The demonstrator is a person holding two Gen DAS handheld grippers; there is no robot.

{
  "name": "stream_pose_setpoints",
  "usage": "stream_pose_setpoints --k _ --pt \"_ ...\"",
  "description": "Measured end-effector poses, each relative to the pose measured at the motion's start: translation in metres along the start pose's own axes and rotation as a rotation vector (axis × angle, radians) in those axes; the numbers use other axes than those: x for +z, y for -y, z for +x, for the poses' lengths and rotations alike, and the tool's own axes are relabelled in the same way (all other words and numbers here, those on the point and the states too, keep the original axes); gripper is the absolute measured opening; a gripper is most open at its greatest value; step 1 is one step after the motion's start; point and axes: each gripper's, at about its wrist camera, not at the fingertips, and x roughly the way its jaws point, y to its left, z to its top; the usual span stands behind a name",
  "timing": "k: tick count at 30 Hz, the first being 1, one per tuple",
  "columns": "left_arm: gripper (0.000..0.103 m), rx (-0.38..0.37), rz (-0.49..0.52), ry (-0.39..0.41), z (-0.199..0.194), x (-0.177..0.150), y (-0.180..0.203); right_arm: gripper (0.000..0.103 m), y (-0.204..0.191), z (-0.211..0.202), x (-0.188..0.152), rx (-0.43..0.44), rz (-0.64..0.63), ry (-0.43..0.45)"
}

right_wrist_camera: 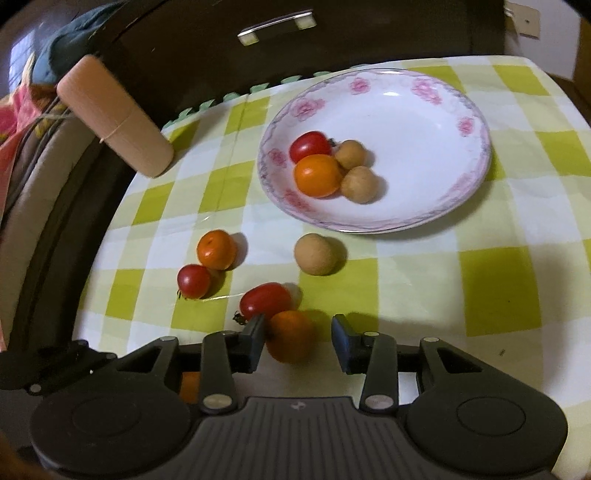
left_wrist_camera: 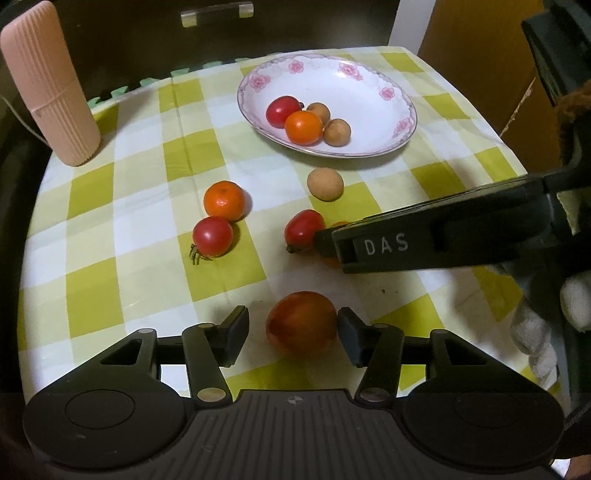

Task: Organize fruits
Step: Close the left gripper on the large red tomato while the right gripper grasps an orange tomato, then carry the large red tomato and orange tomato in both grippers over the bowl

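**Fruit on checked surface, part sorted**

Plate (left_wrist_camera: 373, 147): white, pink flowers on the rim, near the far edge of the surface (left_wrist_camera: 110, 206). Holds four fruits touching in a cluster: one red tomato (left_wrist_camera: 282, 110), one orange (left_wrist_camera: 303, 127), two tan round fruits (left_wrist_camera: 336, 132).

Loose fruit, mid-surface: one tan fruit (left_wrist_camera: 325, 184) just in front of the plate; an orange (left_wrist_camera: 224, 200) and a stemmed tomato (left_wrist_camera: 212, 236) touching, toward the left edge; a second tomato (left_wrist_camera: 303, 230) beside an orange (right_wrist_camera: 290, 336).

Near edge: a larger red-orange fruit (left_wrist_camera: 302, 323).

Left gripper (left_wrist_camera: 292, 328): jaws part open around the larger fruit; the right pad touches it, the left pad stands clear. Not gripped.

Right gripper (right_wrist_camera: 297, 338): jaws part open around the small orange; the left pad is at its side, the right pad stands apart. Not gripped.

Pink ribbed case (left_wrist_camera: 48, 85): at the far left corner.

Dark cabinet (right_wrist_camera: 332, 33) with a metal handle: behind the far edge.
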Motion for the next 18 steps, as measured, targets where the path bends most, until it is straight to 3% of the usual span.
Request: stream_pose_setpoints --k 4,18 --pt "0.053 -0.01 0.014 0.001 -0.001 -0.002 0.003 0.03 -0.007 -0.001 -0.003 -0.017 -0.049 0.003" --pt "0.045 -0.001 0.028 0.037 -0.009 -0.002 0.006 0.03 -0.003 -0.015 -0.01 -0.044 -0.049 0.032"
